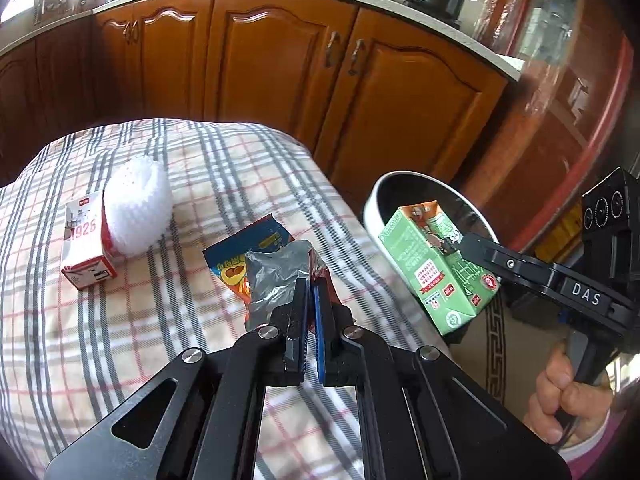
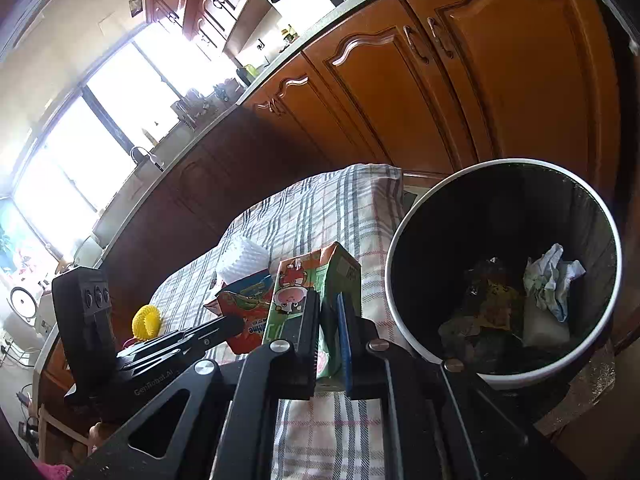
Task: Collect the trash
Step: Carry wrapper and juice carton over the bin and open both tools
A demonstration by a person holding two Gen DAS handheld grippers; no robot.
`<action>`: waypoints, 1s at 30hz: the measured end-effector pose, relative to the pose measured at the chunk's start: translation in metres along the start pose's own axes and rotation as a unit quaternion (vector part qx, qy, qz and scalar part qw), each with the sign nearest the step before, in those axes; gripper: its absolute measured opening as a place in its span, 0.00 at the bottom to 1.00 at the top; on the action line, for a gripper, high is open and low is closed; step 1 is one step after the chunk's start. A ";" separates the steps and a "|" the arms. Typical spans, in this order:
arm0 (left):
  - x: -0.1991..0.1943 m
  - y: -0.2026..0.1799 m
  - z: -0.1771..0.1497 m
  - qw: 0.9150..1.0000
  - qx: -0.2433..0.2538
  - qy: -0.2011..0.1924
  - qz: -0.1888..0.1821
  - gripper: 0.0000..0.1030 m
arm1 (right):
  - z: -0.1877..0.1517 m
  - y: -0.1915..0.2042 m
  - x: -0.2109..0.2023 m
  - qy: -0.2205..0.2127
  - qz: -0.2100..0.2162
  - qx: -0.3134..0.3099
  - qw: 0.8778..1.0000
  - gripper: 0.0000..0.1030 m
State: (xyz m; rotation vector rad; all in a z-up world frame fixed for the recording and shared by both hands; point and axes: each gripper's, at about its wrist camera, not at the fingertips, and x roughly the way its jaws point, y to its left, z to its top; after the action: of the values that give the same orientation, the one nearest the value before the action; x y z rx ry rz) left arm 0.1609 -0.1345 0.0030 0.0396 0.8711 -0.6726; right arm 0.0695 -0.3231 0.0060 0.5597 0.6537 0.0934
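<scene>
Left gripper (image 1: 307,292) clamped on a crumpled snack wrapper, blue and orange outside, silver foil inside (image 1: 272,268), lifted just above the plaid-cloth-covered table (image 1: 180,168) near its right edge. Right gripper (image 2: 330,312) clamped on a green cardboard drink carton with cartoon print (image 2: 308,292), carton held upright beside the table's right edge, next to the round white-rimmed trash bin with black interior (image 2: 400,240). Bin stands off the table's right side, holding crumpled white paper (image 2: 552,276) and darker scraps. On the table toward its left edge: small red-and-white box (image 1: 86,240) touching a white foam fruit net (image 1: 138,208). Yellow foam net ring (image 2: 147,322) near the table's left edge in the right wrist view.
</scene>
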 end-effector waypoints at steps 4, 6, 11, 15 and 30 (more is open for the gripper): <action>-0.005 -0.016 -0.001 1.000 0.011 -0.003 -0.010 0.02 | -0.004 -0.005 -0.013 -0.009 -0.005 0.003 1.000 0.08; -0.007 -0.023 -0.001 1.000 0.017 -0.005 -0.013 0.02 | -0.007 -0.008 -0.020 -0.014 -0.009 0.004 1.000 0.08; -0.008 -0.042 0.000 0.999 0.033 -0.005 -0.022 0.02 | -0.010 -0.018 -0.031 -0.021 -0.016 0.007 1.000 0.08; -0.006 -0.055 0.003 0.999 0.043 -0.004 -0.030 0.02 | -0.012 -0.028 -0.038 -0.028 -0.021 0.013 0.999 0.08; 0.035 -0.112 0.042 0.993 0.086 0.017 -0.074 0.02 | 0.023 -0.089 -0.050 -0.053 -0.071 0.045 0.995 0.08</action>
State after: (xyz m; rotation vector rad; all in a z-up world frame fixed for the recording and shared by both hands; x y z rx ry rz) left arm 0.1428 -0.2547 0.0310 0.1423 0.8517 -0.8867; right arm 0.0355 -0.4225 0.0021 0.5989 0.5935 -0.0987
